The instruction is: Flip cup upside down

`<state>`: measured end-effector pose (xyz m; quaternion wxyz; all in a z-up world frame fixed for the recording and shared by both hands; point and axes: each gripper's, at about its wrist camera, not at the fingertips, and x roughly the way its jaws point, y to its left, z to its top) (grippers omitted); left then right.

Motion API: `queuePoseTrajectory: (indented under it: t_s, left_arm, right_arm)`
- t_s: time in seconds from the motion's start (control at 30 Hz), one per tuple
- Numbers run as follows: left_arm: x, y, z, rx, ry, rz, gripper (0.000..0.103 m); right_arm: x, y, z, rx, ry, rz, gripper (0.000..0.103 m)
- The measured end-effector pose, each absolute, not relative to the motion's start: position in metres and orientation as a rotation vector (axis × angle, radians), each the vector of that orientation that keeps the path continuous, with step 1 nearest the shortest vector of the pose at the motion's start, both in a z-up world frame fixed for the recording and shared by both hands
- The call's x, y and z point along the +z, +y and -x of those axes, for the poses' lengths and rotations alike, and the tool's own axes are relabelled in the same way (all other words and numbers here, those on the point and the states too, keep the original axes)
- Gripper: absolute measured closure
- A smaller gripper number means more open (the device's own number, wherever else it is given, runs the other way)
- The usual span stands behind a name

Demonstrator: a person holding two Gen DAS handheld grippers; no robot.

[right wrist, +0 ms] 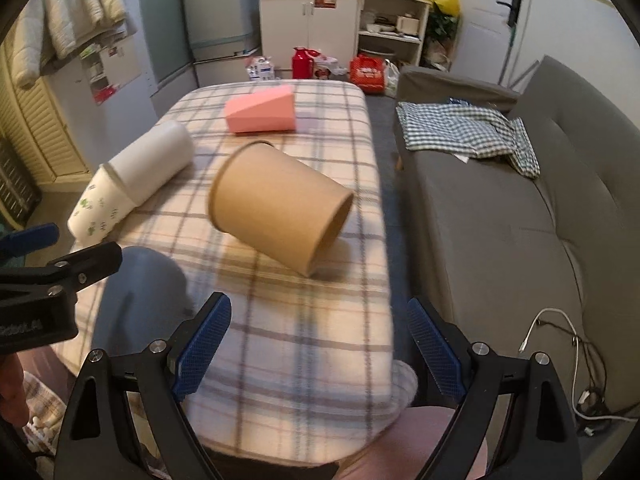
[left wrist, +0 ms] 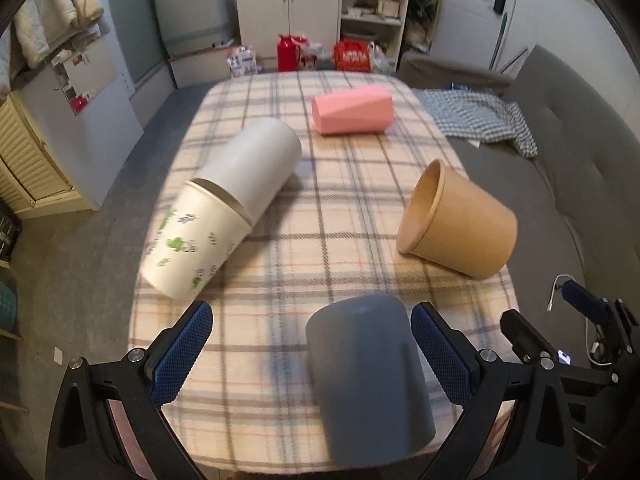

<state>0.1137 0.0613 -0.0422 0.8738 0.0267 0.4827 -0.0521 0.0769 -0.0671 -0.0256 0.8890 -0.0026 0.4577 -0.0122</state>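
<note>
A grey cup [left wrist: 368, 372] stands base-up on the plaid-covered table [left wrist: 280, 264], between the wide-open fingers of my left gripper [left wrist: 310, 352], nearer the right finger, not gripped. It shows in the right wrist view [right wrist: 140, 296] at the left. A brown paper cup [left wrist: 456, 226] lies on its side at the right; in the right wrist view [right wrist: 276, 204] it lies ahead of my right gripper [right wrist: 318, 344], which is open and empty over the table's near edge. A white cup with green prints [left wrist: 224, 204] and a pink cup [left wrist: 352, 109] also lie on their sides.
A grey sofa [right wrist: 520, 232] with a checked cloth [right wrist: 468, 136] runs along the table's right side. A cable [right wrist: 560, 344] lies on the sofa's near end. Cabinets, a red flask [left wrist: 286, 52] and bags stand on the floor beyond the table.
</note>
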Motion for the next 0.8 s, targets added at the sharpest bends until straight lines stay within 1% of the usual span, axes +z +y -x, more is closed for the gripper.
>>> queuePoseTrajectory:
  t_s: [0.17,0.3,0.37,0.43,0.5,0.53,0.8]
  left_arm:
    - [-0.060,0.051,-0.127,-0.143,1.103,-0.048,0.002]
    - [-0.068,0.048,-0.129,-0.173,1.144,-0.031,0.003]
    - [-0.072,0.048,-0.131,-0.180,1.172,-0.017,0.006]
    - [-0.076,0.050,-0.132,-0.185,1.194,-0.003,0.007]
    - [-0.077,0.050,-0.133,-0.194,1.205,0.005,0.019]
    - [-0.078,0.051,-0.133,-0.212,1.214,0.019,0.027]
    - [-0.068,0.053,-0.131,-0.225,1.202,0.021,0.029]
  right_arm:
    - [-0.035,-0.074,-0.082,-0.029,0.967,-0.017,0.013]
    - [-0.037,-0.069,-0.083,-0.036,0.956,0.010,0.013]
    - [-0.037,-0.066,-0.084,-0.030,0.948,0.025,0.013]
    - [-0.036,-0.064,-0.084,-0.024,0.945,0.027,0.013]
    - [-0.037,-0.063,-0.083,-0.021,0.944,0.029,0.013]
    - [-0.037,-0.063,-0.083,-0.021,0.945,0.028,0.013]
    - [-0.033,-0.058,-0.079,-0.020,0.936,0.042,0.013]
